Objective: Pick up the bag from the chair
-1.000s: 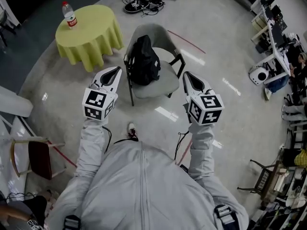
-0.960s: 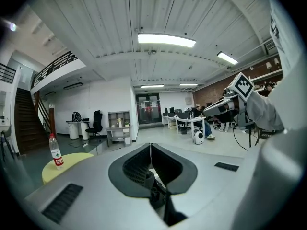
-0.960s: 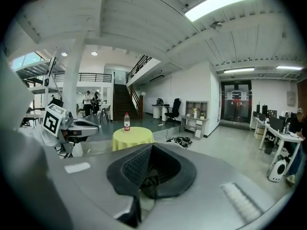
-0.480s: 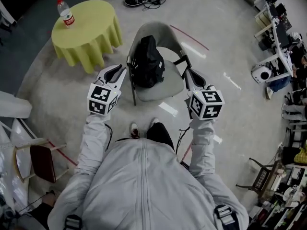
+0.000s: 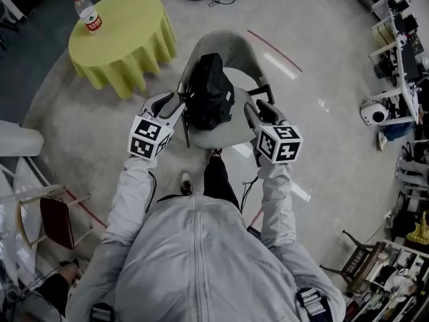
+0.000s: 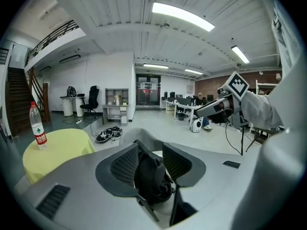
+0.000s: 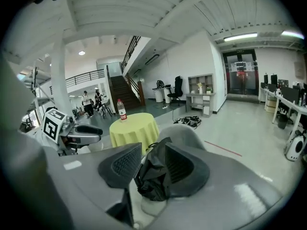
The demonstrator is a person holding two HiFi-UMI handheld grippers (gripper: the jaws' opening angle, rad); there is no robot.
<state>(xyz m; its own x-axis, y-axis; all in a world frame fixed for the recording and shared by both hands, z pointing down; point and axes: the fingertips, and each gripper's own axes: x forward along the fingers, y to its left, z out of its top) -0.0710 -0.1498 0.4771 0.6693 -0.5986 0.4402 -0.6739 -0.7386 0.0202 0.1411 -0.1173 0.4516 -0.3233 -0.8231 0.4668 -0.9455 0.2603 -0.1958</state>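
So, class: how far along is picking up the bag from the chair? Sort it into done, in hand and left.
Done: the left gripper and right gripper are at the chair, one on each side of the bag. In hand: both have jaws apart, lined up on the bag, with no grip visible. Left: closing on the bag and lifting it; it sits on the seat.

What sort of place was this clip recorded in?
Most likely a large open-plan office or lab. It has rows of desks with monitors, a staircase leading to an upper level, and long ceiling strip lights over a wide polished floor.
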